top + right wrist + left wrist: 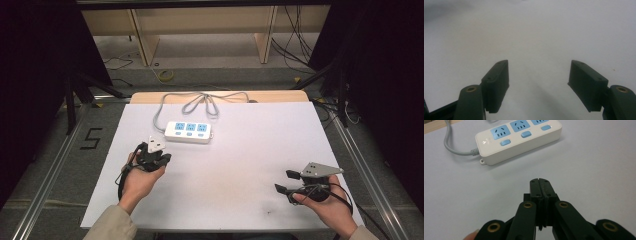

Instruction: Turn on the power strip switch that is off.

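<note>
White tabletop (240, 165) carries everything. Left gripper (540, 185), jaws clenched on nothing, points at the power strip (188, 131) just beyond it. That strip lies long axis across the table, cord (200, 100) trailing away. Right gripper (283, 181), released, sits well right of the strip.

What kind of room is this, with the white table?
Probably a lab or recording workspace: a white table with only a power strip on it, dark curtains at the sides, loose cables on the floor behind.
</note>
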A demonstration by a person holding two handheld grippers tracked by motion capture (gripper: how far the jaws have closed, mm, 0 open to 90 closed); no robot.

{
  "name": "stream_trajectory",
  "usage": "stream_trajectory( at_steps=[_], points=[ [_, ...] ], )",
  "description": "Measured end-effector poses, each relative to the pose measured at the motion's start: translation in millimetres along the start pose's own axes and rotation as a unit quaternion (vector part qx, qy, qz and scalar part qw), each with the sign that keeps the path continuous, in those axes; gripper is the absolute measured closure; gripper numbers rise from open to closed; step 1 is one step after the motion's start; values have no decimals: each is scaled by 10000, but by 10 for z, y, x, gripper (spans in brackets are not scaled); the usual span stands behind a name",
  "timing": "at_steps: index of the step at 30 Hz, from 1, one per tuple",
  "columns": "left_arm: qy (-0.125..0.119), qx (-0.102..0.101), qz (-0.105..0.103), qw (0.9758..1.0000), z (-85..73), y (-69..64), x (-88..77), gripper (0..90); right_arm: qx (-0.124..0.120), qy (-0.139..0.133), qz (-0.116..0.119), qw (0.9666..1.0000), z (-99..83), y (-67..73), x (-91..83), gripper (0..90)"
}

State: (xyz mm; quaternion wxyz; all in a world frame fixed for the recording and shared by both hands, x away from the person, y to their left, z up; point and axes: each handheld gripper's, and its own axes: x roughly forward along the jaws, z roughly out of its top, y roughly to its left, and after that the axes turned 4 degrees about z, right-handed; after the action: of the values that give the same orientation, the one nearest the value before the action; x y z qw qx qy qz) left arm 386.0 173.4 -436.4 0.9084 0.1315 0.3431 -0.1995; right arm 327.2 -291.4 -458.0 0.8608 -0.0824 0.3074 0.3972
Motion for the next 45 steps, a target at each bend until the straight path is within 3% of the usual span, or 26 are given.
stream_trajectory(
  at_steps=[10, 45],
  points=[
    [71, -17, 44, 10000, 140, 20, 154, 898, -30, 13, 40, 10000, 6, 4, 8, 328],
    [-40, -106, 58, 9999, 409, 60, 296, 899, -82, 25, 134, 9999, 42, 26, 64, 329]
  ],
)
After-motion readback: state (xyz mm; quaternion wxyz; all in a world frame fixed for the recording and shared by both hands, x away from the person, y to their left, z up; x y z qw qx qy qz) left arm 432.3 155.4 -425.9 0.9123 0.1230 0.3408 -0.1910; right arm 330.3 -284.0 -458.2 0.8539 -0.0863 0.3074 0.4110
